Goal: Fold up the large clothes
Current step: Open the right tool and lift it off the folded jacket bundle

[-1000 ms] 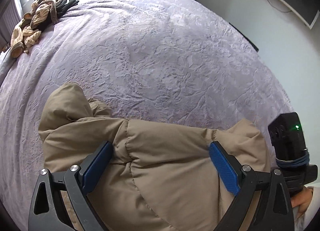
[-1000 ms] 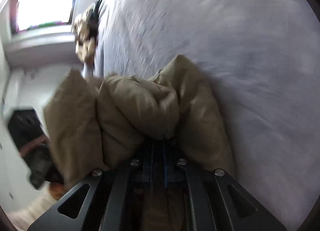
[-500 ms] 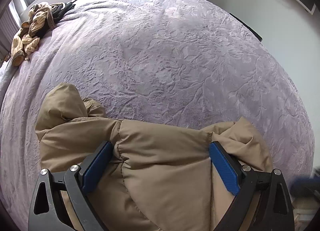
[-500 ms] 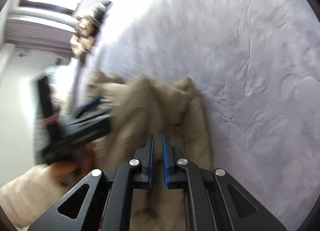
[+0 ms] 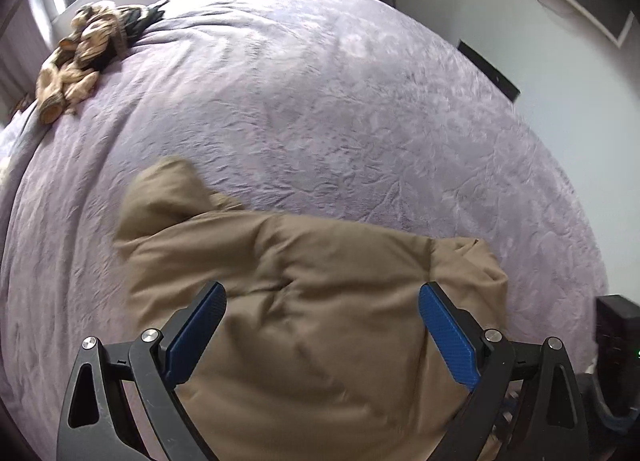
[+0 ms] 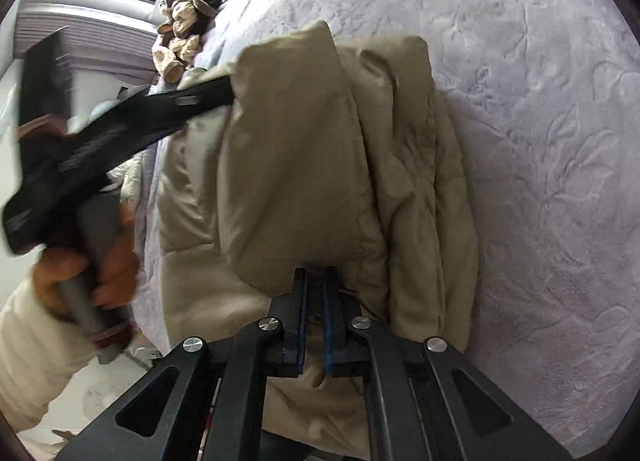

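Observation:
A tan padded jacket (image 5: 320, 301) lies bunched at the near edge of the lilac bedspread (image 5: 360, 101). My left gripper (image 5: 322, 293) hangs over it, open wide, its blue pads (image 5: 200, 325) clear of the cloth. In the right wrist view the jacket (image 6: 300, 161) is doubled into thick folds. My right gripper (image 6: 316, 273) is closing, its pads nearly together with a pinch of the jacket's fabric between them. A hand (image 6: 112, 261) in a cream sleeve holds the left gripper's black frame (image 6: 140, 121) at the jacket's far side.
A heap of beige and dark clothes (image 5: 80, 57) sits at the bed's far corner by the window, also in the right wrist view as the clothes heap (image 6: 180, 41). White wall, a dark baseboard box (image 5: 488, 69) and a shelf lie right of the bed.
Both grippers have risen and the jacket looks farther below the left one. The right gripper rolled, let the bunched fabric loosen, then pinched a fold again. The left gripper stayed open.

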`<state>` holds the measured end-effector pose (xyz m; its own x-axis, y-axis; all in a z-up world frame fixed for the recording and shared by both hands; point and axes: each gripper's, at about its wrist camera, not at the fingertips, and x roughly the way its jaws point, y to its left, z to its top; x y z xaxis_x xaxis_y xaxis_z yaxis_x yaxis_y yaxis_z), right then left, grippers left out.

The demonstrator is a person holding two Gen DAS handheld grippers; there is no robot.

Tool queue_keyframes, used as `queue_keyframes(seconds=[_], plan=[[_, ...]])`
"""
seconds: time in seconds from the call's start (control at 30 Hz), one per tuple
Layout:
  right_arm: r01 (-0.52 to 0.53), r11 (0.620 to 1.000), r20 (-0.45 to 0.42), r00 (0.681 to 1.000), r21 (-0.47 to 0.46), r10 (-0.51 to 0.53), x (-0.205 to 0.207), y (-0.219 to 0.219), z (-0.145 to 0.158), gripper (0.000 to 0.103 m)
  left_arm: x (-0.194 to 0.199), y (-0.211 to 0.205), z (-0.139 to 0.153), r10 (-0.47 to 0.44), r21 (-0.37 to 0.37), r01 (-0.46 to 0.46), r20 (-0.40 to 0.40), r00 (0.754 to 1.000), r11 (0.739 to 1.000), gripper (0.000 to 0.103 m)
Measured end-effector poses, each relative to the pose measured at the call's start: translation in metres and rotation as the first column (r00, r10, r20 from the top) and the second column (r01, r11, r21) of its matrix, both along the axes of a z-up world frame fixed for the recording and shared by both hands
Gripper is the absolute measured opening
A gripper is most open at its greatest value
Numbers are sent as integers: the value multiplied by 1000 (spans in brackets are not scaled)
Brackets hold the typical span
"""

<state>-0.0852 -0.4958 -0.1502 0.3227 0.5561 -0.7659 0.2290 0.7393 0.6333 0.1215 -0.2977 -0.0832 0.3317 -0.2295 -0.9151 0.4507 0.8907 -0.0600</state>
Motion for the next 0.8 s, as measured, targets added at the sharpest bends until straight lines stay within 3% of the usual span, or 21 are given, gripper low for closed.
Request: queue_keyframes(seconds=[0.17,0.33,0.4,0.5,0.77,0.8], plan=[[-35,997,45,998,-61,38,-15,-2,-7,4,-12,47,24,103,-36,-104,-22,994,994,97],[14,1000,12,1000,10,-14,-12,-7,-17,4,-28,81,32,168,-21,-169,-49,985,985,97],[5,1000,5,1000,12,-5,-16,-10,-8,8,-33,89,31,188,-26,-190,-63,980,981,97],[-15,1000,-4,1000,-10,15,-11,-4,1,8,-42,102,27,229,-35,-233,-91,969,972,102],[-16,996,-38,999,-84,13,-4,1,27,9,-55,121,15,304,-47,-311,-113,946,949,102],[-15,995,-45,999,-101,11,-4,1,30,15,-54,123,13,307,-49,-315,-120,944,948,102]])
